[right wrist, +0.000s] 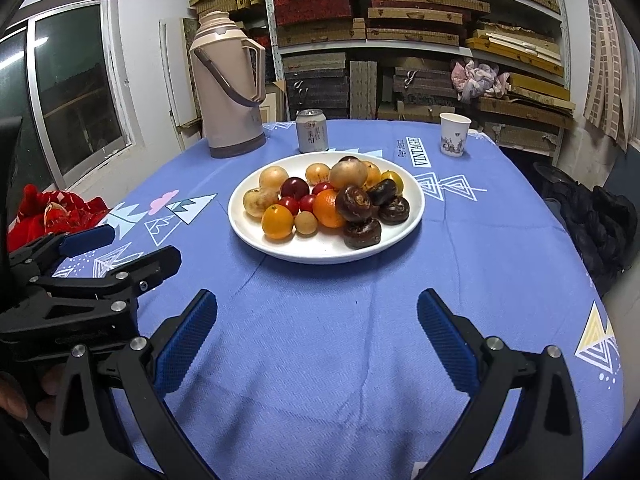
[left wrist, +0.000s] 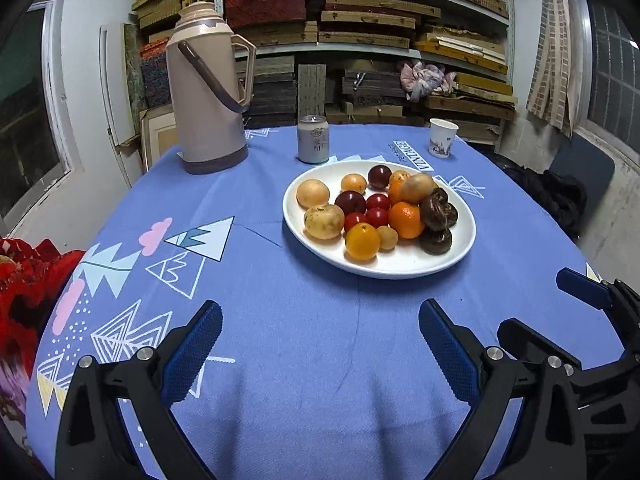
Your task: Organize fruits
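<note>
A white plate (left wrist: pixel 296 216) (right wrist: pixel 412 212) stands on the blue tablecloth, heaped with fruit: oranges (left wrist: pixel 406 220) (right wrist: pixel 330 208), red cherry tomatoes (left wrist: pixel 378 216) (right wrist: pixel 307 202), dark plums (left wrist: pixel 350 202), yellow-brown round fruit (left wrist: pixel 323 222) (right wrist: pixel 259 201) and dark brown water chestnuts (left wrist: pixel 434 212) (right wrist: pixel 362 234). My left gripper (left wrist: pixel 320 316) is open and empty, low over the cloth in front of the plate. My right gripper (right wrist: pixel 318 306) is open and empty, also in front of the plate. Each shows at the edge of the other's view.
A beige thermos (left wrist: pixel 208 92) (right wrist: pixel 232 84) stands at the table's far left. A drink can (left wrist: pixel 313 139) (right wrist: pixel 312 130) is behind the plate, a paper cup (left wrist: pixel 443 138) (right wrist: pixel 454 134) at the far right. Red cloth (left wrist: pixel 24 280) lies off the left edge. Shelves behind.
</note>
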Motion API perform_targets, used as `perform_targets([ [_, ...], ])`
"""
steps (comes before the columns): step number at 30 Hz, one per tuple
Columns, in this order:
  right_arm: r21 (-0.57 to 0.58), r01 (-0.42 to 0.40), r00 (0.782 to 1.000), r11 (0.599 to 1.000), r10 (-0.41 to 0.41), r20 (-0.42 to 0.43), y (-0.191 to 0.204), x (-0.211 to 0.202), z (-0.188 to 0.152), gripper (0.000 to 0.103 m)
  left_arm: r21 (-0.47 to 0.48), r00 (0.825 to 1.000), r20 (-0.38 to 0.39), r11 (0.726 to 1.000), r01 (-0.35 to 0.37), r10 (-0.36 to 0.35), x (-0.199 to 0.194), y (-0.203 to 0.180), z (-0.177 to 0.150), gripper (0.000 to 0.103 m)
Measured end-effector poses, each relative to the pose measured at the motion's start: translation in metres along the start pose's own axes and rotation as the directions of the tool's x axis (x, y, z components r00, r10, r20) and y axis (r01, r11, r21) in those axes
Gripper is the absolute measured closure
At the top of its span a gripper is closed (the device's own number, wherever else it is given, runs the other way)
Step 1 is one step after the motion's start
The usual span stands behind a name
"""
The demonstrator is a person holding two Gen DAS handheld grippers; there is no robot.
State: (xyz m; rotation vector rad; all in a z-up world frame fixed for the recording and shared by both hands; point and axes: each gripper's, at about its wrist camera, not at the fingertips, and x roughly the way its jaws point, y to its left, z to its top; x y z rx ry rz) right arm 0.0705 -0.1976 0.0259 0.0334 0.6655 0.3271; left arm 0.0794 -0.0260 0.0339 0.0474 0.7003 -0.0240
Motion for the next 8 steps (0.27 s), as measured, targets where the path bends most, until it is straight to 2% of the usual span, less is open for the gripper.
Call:
perform_targets([
  [3,0.005,0.006,1.0,1.0,-0.006,-0.008,-0.003,0.002,-0.002,0.005,0.015,0.996,-0.082,1.0,-0.019,0.02,0.012,0.0,0.001,0.004],
  [8,0.012,0.009,1.0,1.0,-0.009,-0.013,-0.006,0.003,-0.004,0.005,0.017,0.995,-0.091,0.999,-0.039,0.041,0.015,0.004,-0.005,0.004],
])
